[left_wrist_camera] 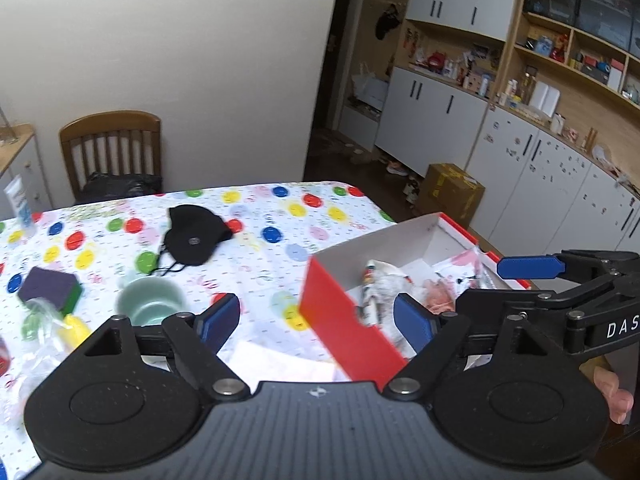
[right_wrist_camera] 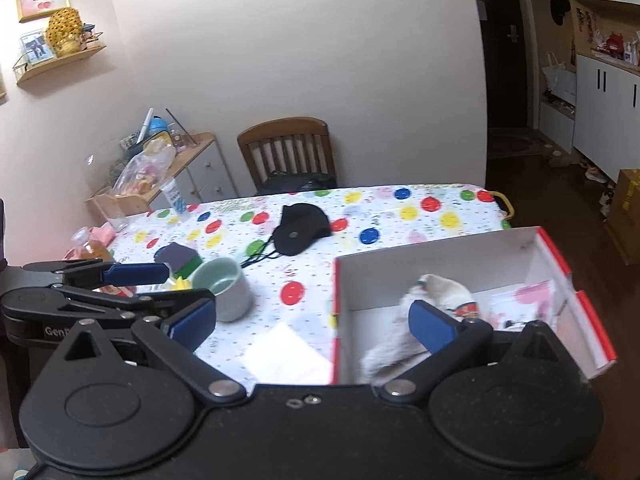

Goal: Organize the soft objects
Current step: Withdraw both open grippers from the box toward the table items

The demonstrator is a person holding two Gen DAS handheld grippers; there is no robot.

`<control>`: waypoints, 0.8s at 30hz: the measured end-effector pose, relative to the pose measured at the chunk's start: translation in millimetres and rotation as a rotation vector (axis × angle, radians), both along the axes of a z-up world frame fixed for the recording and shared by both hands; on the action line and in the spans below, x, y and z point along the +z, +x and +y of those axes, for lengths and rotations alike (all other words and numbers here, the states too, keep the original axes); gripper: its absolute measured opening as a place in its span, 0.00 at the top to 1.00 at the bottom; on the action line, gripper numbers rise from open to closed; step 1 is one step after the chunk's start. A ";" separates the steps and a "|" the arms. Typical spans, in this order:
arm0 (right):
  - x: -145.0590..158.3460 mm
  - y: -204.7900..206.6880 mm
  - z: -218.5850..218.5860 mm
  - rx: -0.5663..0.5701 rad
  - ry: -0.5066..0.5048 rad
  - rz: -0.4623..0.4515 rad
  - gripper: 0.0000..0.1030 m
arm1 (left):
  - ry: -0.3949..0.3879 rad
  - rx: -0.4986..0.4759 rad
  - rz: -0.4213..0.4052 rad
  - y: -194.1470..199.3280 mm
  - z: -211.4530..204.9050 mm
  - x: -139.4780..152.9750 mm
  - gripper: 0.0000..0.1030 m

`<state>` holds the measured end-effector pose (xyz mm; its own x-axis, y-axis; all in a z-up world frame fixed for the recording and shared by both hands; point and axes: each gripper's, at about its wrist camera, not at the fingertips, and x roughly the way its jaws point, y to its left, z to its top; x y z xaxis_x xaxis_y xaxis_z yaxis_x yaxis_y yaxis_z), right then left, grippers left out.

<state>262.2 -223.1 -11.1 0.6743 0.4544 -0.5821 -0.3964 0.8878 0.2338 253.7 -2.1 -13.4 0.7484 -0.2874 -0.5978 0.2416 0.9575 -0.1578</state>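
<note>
Your left gripper (left_wrist_camera: 318, 322): jaws spread wide, nothing between pads. Red-and-white box (left_wrist_camera: 344, 320) just ahead, its red wall crossing gap toward right pad; white sock (left_wrist_camera: 384, 284) lies inside box, beyond that pad. Black face mask (left_wrist_camera: 192, 240) farther ahead-left on dotted tablecloth (left_wrist_camera: 280, 216); green cup (left_wrist_camera: 150, 300) near left pad.

Your right gripper (right_wrist_camera: 312, 322): jaws wide, empty. White sock (right_wrist_camera: 440, 286) in box (right_wrist_camera: 440, 252) behind right pad. Mask (right_wrist_camera: 298, 228) well ahead; cup (right_wrist_camera: 224, 286) beside left pad.

White sock (right_wrist_camera: 436, 286) crumpled inside red box (right_wrist_camera: 592, 320), black mask (right_wrist_camera: 300, 228) flat on tablecloth
</note>
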 end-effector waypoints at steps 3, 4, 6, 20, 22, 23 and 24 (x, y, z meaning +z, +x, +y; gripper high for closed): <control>-2.2 -3.8 15.6 0.013 -0.002 -0.001 0.00 | -0.008 0.017 -0.011 -9.3 21.5 -0.2 0.05; -3.4 -4.9 21.0 0.017 -0.003 0.003 0.00 | -0.011 0.021 -0.014 -12.0 28.7 -0.8 0.03; -7.5 -7.5 31.6 0.023 -0.002 0.012 0.00 | -0.016 0.029 -0.021 -16.8 43.4 -2.6 0.02; -48.9 -8.3 99.8 0.020 -0.034 0.065 0.00 | 0.026 0.122 -0.027 -48.2 128.5 -36.4 0.02; -56.4 -7.0 108.3 0.018 -0.038 0.070 0.00 | 0.028 0.129 -0.010 -50.8 138.8 -44.5 0.02; -60.0 -5.6 112.8 0.017 -0.042 0.072 0.00 | 0.028 0.132 -0.001 -52.3 142.8 -48.6 0.02; -64.1 -3.9 117.3 0.015 -0.046 0.075 0.00 | 0.030 0.137 0.010 -53.7 146.6 -52.8 0.02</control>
<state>258.3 -105.8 -75.3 0.6209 0.4362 -0.6513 -0.3929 0.8921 0.2229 200.0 144.6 -66.3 0.7733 -0.1652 -0.6121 0.1071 0.9856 -0.1307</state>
